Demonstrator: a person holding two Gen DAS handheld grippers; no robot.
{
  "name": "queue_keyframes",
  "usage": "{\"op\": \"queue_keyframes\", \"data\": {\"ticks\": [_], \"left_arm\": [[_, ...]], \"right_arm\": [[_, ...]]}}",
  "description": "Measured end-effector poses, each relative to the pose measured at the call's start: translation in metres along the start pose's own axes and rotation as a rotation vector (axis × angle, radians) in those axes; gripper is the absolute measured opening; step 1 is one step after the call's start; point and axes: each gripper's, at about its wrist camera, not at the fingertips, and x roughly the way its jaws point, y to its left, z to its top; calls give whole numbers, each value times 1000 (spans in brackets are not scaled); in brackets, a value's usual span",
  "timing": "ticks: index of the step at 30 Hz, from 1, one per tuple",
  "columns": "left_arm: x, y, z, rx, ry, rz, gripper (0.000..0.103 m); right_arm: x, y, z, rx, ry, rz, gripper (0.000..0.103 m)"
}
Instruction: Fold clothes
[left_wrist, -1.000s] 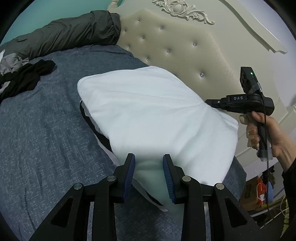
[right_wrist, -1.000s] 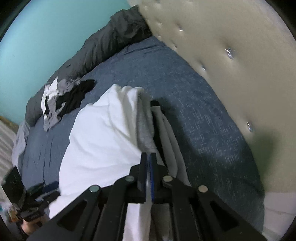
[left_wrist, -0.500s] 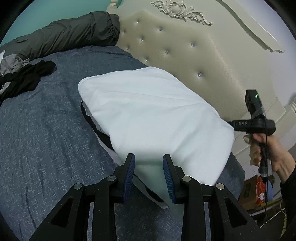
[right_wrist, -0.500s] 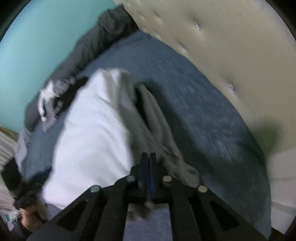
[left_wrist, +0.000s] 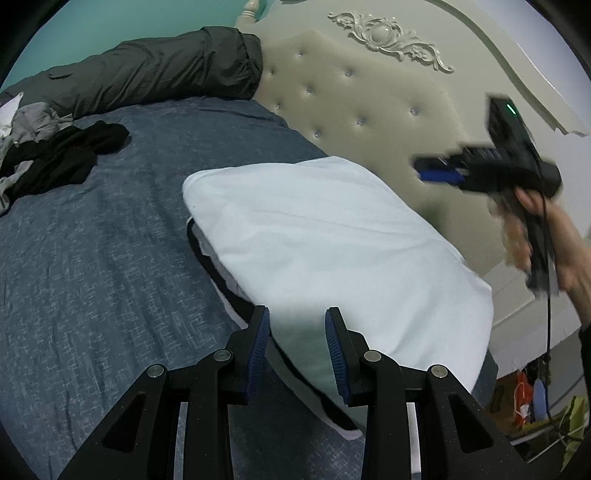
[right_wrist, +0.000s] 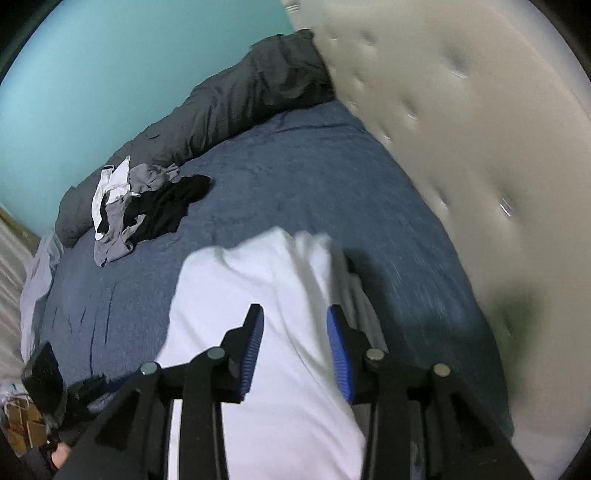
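Setting: home bedroom. Landmark is the cream tufted headboard (left_wrist: 354, 107), button-studded, with a carved ornament (left_wrist: 391, 38) along its top. In front of it lies a bed under a blue-grey textured cover (right_wrist: 314, 177). A dark grey duvet roll (left_wrist: 155, 74) runs along the far edge of the bed, one end meeting the headboard. A heap of black, grey and white clothes (right_wrist: 144, 210) lies on the cover, well away from the headboard. Teal wall (right_wrist: 110, 74) behind the duvet.

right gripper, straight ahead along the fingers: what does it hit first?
Most likely the folded white garment: the right gripper is open with that cloth directly between and beyond its fingers. Blue bedspread lies past it. Height above the cloth is unclear.
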Motion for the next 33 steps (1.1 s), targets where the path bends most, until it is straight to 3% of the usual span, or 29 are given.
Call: {"op": "queue_keyframes", "data": {"ticks": [6,16,20,21,33], "left_arm": [[7,-2,-5,16,8,-27,34],[13,-1,-12,46,6,-32,37],[14,-2,-13,50,5,-34,37],[15,-2,-13,49,5,-33,37],[12,-3,-17,27,6,-33,37]], "right_arm": [[45,18,35,-14,58,-40,35],[84,14,54,21,104,-68,35],[92,17,55,6,115,-66,6],[94,17,55,4,116,-69,3],[100,15,54,-7,57,-225,1]]}}
